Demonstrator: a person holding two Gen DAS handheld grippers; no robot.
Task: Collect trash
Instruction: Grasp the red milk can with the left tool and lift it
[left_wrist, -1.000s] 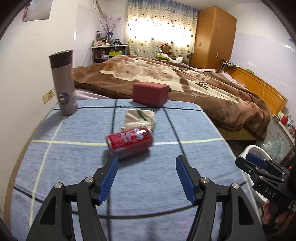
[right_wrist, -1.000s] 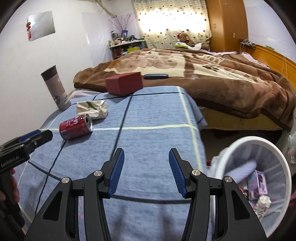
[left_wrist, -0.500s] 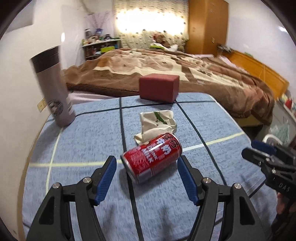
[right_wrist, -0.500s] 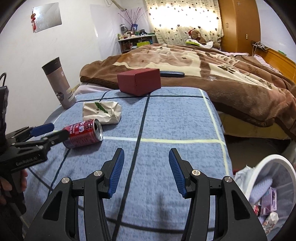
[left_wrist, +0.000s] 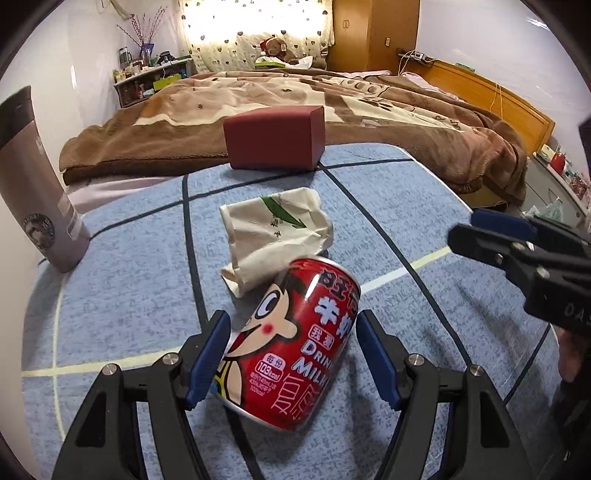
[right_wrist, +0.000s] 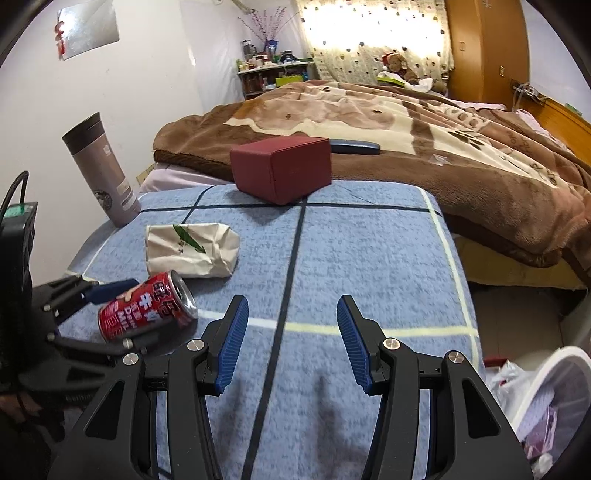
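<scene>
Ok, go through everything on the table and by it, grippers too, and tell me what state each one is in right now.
Red milk drink can: on its side, between the left fingers, not yet squeezed.
Crumpled paper bag: lying flat, untouched.
Maroon box: closed.
Thermos tumbler: upright, lid on.
White trash bin: holds trash already.
Left gripper: open around the can.
Right gripper: open, empty.
</scene>
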